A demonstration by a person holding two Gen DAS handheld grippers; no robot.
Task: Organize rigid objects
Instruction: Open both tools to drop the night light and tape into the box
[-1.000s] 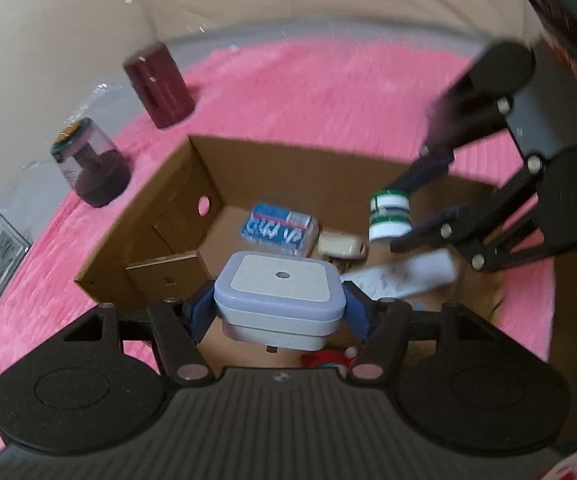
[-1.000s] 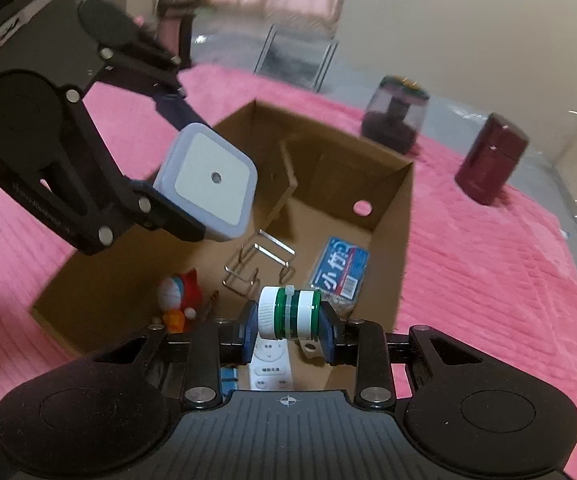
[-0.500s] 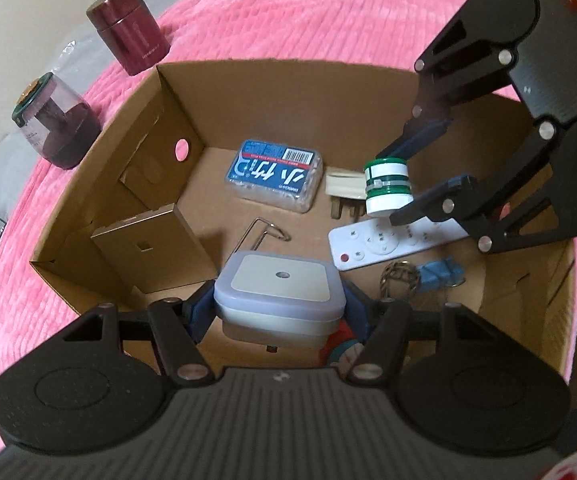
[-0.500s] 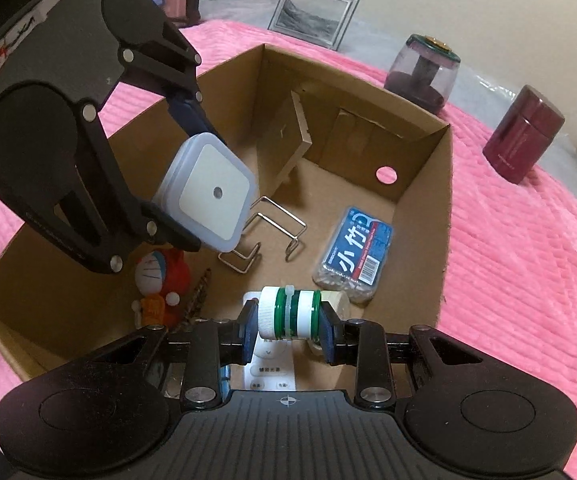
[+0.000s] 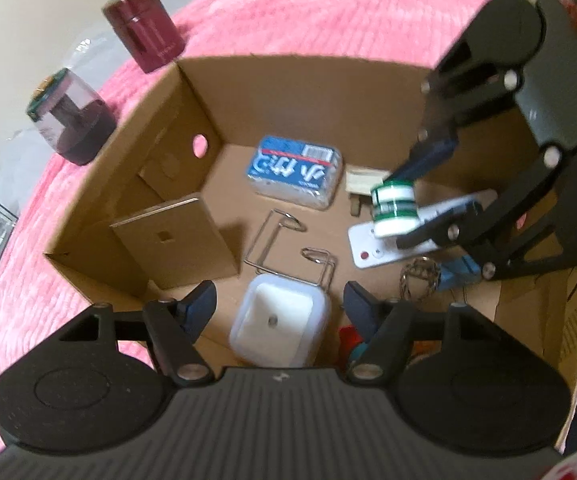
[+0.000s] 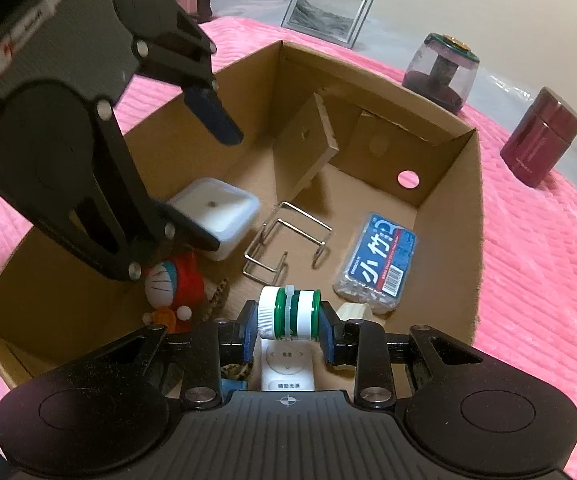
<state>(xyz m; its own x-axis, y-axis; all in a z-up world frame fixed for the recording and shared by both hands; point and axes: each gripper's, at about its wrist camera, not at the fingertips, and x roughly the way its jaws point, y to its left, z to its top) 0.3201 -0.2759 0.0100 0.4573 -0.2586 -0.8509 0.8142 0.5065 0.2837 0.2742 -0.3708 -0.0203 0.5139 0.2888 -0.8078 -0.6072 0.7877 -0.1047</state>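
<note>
An open cardboard box [image 5: 272,92] [image 6: 460,184] sits on a pink blanket. My left gripper [image 5: 280,304] is open above the box; the white square night light [image 5: 280,326] [image 6: 216,216] lies on the box floor below it, free of the jaws. My right gripper [image 6: 288,326] is shut on a green-and-white spool [image 6: 290,312] [image 5: 392,210], held over a white remote [image 6: 286,364] [image 5: 384,244] inside the box.
The box holds a blue-labelled pack [image 5: 294,170] [image 6: 380,264], a wire rack [image 6: 284,244], a Doraemon figure [image 6: 172,284], a wooden plug, a cardboard flap [image 5: 176,240]. Outside stand a maroon canister [image 5: 144,30] [image 6: 540,140], a dark jar [image 5: 70,122] [image 6: 440,72] and a framed picture [image 6: 326,12].
My left gripper opened and let go of the night light, which dropped onto the box floor. My right gripper still holds the spool, slightly lower in the box.
</note>
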